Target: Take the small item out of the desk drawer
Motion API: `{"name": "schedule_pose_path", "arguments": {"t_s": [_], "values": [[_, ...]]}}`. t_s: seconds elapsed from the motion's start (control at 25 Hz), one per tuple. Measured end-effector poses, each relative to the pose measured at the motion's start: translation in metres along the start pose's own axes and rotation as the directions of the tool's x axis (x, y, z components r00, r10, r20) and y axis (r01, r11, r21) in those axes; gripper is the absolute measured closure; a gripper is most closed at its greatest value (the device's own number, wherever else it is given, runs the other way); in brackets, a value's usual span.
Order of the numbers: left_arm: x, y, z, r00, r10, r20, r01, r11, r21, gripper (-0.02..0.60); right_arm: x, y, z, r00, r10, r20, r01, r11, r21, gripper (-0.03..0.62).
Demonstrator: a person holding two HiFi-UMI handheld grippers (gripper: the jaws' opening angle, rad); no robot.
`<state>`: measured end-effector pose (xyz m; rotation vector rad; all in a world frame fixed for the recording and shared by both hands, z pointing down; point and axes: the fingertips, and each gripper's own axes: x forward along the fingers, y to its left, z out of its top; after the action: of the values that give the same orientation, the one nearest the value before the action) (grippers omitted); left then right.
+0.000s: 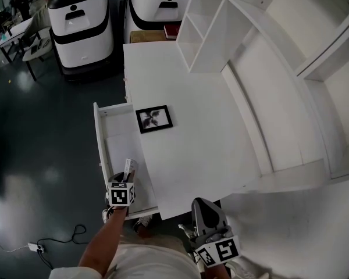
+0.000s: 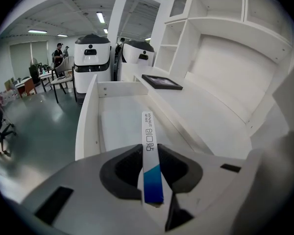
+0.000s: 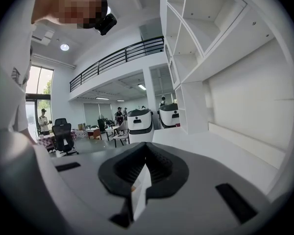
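Note:
The desk drawer (image 1: 113, 141) stands pulled out at the left of the white desk (image 1: 203, 132); the part of its floor that shows is bare. My left gripper (image 1: 123, 182) is over the drawer's near end, shut on a thin flat white box with a blue end (image 1: 128, 167). In the left gripper view the box (image 2: 148, 146) is held edge-on between the dark pads of the left gripper (image 2: 150, 163) and sticks out above the drawer (image 2: 117, 124). My right gripper (image 1: 201, 207) hangs at the desk's front edge, shut with nothing in it; in its own view this gripper (image 3: 146, 155) points along the desk.
A black-framed picture (image 1: 154, 118) lies on the desk beside the drawer. A white shelf unit (image 1: 221, 22) runs along the desk's right and back. Two white wheeled machines (image 1: 81, 25) stand beyond the desk. A cable (image 1: 58, 240) lies on the dark floor at the left.

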<state>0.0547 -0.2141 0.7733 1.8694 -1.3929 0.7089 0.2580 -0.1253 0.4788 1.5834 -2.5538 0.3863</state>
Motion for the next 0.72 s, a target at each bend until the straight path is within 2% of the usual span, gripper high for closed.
{"name": "schedule_pose_path", "arguments": {"t_s": [0.32,0.52,0.72], "values": [[-0.023,0.008,0.018,0.996,-0.044,0.075,0.047,0.998,-0.040,0.482,0.005,0.016,0.007,0.999,0.027,0.024,-0.027,1.000,-0.013,0.585],[-0.043,0.008,0.033,0.980,-0.120,0.159,0.134,0.988,-0.078,0.482,0.011,0.031,0.009,0.998,0.049,0.038,-0.048,0.999,-0.017,0.583],[-0.063,0.022,0.045,0.970,-0.140,0.201,0.157,0.985,-0.075,0.482,0.021,0.052,0.011,0.997,0.065,0.049,-0.064,0.998,-0.021,0.585]]}}
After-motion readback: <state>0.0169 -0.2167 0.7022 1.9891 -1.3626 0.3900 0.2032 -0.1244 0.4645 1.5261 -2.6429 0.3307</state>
